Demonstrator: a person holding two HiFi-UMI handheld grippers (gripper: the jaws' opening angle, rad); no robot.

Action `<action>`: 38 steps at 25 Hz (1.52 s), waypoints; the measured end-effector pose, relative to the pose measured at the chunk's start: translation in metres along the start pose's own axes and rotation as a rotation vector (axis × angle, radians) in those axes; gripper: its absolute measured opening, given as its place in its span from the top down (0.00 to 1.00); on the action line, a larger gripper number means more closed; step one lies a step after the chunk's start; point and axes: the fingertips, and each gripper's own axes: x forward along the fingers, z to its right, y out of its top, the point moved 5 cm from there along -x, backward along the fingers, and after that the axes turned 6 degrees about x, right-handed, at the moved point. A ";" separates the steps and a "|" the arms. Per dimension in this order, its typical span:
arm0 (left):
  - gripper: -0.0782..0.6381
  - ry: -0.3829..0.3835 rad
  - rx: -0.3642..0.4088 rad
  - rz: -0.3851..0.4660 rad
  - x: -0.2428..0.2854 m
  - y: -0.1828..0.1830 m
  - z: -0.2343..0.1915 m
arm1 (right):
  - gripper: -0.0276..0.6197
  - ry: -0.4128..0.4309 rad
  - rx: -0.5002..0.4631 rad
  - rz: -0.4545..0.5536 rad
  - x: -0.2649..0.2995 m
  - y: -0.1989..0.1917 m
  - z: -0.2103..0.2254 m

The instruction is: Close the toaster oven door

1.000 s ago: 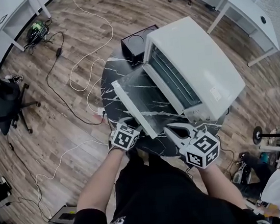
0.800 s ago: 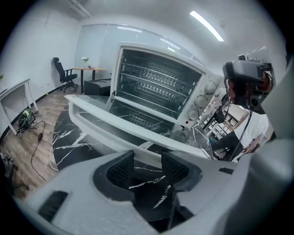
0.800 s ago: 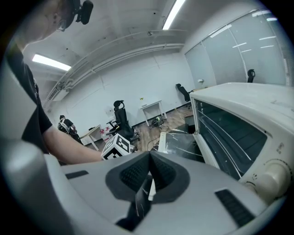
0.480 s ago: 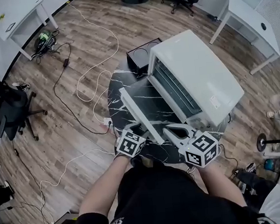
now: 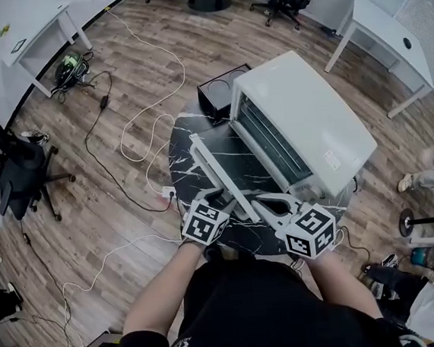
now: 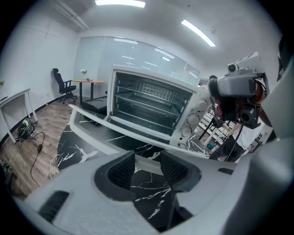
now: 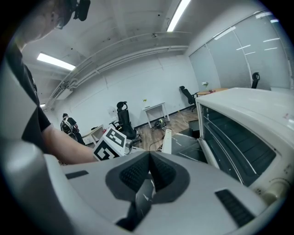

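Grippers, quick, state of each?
Left gripper: open, jaws just closing slightly, toaster oven door edge between them, ungripped.
Right gripper: shut, empty.

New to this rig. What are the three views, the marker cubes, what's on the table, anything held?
No robot: a person holds tongs in each hand; the marker cubes are part of them. The head view looks down from the person's head; the other two cameras ride on the tongs, looking along their jaws. A white toaster oven sits on the round black table, door open. The left tongs are open, their jaws have just been closing a little, with the door's front edge at their tips, not gripped. The right tongs are shut and empty.
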 end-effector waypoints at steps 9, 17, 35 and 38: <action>0.68 0.007 0.030 0.061 -0.004 0.025 0.001 | 0.95 -0.005 0.009 -0.022 -0.005 -0.011 -0.002; 0.70 0.014 0.081 0.102 -0.003 0.050 0.005 | 0.95 -0.016 0.019 -0.022 -0.014 -0.020 -0.001; 0.72 0.003 0.174 0.145 0.005 0.092 0.017 | 0.95 -0.057 0.047 0.016 -0.033 -0.024 0.010; 0.71 -0.008 0.179 0.149 0.006 0.097 0.020 | 0.95 -0.061 0.047 0.023 -0.036 -0.020 0.013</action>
